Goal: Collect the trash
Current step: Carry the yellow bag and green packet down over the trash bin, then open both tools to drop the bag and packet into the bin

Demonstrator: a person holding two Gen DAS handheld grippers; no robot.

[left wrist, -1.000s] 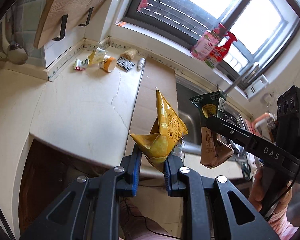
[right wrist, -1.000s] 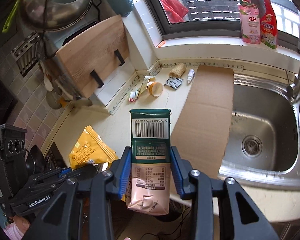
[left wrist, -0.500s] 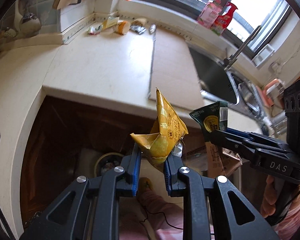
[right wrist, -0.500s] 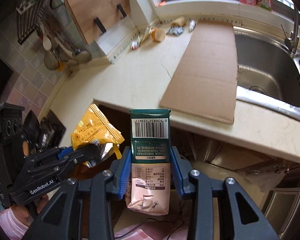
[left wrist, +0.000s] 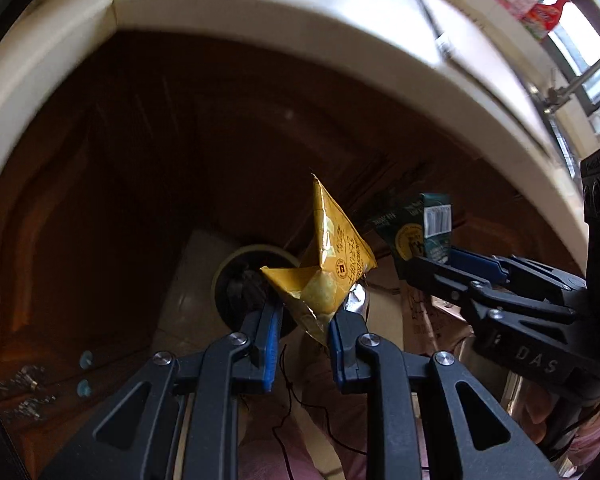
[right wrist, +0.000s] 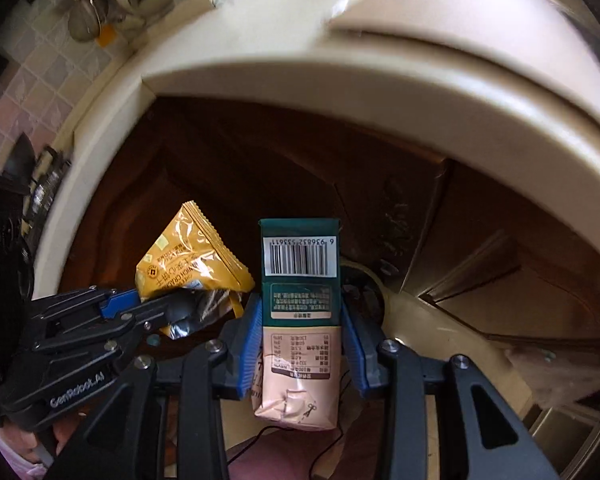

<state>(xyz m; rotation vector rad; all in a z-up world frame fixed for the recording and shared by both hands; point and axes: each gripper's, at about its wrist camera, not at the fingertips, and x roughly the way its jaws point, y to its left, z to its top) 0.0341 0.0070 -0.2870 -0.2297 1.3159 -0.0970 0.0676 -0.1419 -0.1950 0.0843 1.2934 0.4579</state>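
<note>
My left gripper [left wrist: 304, 316] is shut on a crumpled yellow snack bag [left wrist: 328, 264]; the bag also shows in the right wrist view [right wrist: 188, 260]. My right gripper [right wrist: 300, 332] is shut on a green and pink carton [right wrist: 300, 320] with a barcode, which also shows at the right of the left wrist view [left wrist: 420, 232]. Both are held below the countertop edge, in front of dark brown cabinet doors. A round cream trash bin [left wrist: 252, 254] with a dark liner stands on the floor just beyond the yellow bag; part of its rim shows behind the carton [right wrist: 384, 292].
The cream countertop edge [left wrist: 260, 28] arcs overhead. Brown cabinet doors [left wrist: 100, 200] close the space behind the bin. Hanging utensils [right wrist: 96, 4] and tiled wall are at the upper left. A black cable [left wrist: 300, 396] runs over the person's pink clothing below the grippers.
Both grippers dropped from counter height to below the countertop edge, still holding their items. The bin is now much closer, just behind the yellow bag.
</note>
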